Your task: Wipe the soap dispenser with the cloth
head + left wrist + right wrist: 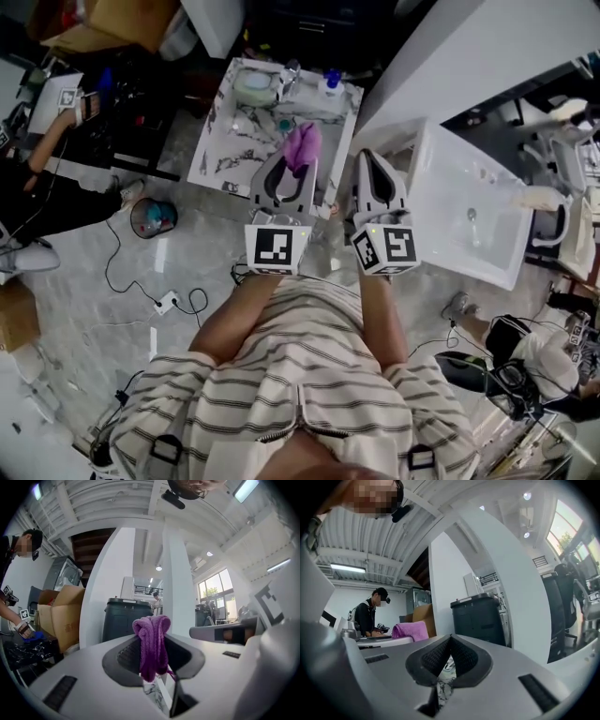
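At the centre of the head view, a person in a striped shirt holds 2 grippers side by side, level, over a grey floor. The left gripper (296, 167) is clamped on a purple cloth (302, 146), which bunches up past its tips. Just right of it, the right gripper (372, 156) is closed and empty. Toward the top of the frame stands a marble-patterned table (217, 150). Small things sit along its upper edge, among them a white bottle with a blue top (330, 83); whether that is the soap dispenser cannot be told. A white basin (441, 178) lies at the right.

Across the left gripper view, the cloth (151, 641) hangs pinched between the dark pads, draped in 2 folds over their tips. A dark bin (123, 618) and a cardboard box (61, 613) stand behind, and the right gripper (224, 632) shows at right.

Low in the right gripper view, the right gripper's (450, 641) pads meet at the tips with nothing between them. The cloth (410, 630) shows at left, and another person (370, 613) stands beyond it.
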`<control>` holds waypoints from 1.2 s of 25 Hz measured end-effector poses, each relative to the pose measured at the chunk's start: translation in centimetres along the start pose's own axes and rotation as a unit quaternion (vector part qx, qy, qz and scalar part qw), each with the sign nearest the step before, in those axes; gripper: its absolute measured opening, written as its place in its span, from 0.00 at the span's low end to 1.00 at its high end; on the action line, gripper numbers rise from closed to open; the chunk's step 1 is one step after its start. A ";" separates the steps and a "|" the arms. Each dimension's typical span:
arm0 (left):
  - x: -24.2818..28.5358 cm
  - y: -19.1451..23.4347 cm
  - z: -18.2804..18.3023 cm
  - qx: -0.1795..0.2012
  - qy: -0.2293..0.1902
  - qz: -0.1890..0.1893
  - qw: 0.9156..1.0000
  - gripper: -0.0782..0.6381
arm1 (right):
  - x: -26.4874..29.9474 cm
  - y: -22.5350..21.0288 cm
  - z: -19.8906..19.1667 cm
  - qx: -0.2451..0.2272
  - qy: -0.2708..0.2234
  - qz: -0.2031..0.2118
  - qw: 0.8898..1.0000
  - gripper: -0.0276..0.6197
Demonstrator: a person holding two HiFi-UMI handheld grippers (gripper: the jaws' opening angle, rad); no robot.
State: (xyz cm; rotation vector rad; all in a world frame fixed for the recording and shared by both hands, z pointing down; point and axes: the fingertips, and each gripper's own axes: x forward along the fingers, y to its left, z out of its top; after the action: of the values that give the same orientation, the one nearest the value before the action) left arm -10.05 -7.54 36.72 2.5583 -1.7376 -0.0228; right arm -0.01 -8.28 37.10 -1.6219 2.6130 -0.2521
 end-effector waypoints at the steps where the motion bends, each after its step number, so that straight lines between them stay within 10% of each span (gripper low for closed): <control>1: 0.5 0.2 -0.1 -0.003 0.000 -0.003 1.000 0.27 | 0.5 -0.1 -0.1 -0.001 0.002 -0.001 1.000 0.05; 30: 11.7 2.3 -10.1 -0.023 0.073 0.029 0.997 0.27 | 11.1 -8.5 -10.4 0.014 0.093 0.018 0.995 0.05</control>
State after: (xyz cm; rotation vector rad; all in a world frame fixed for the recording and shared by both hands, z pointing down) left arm -7.49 -18.95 47.15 2.4097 -1.7367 0.1228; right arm 1.16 -20.80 49.24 -1.6136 2.7565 -0.4560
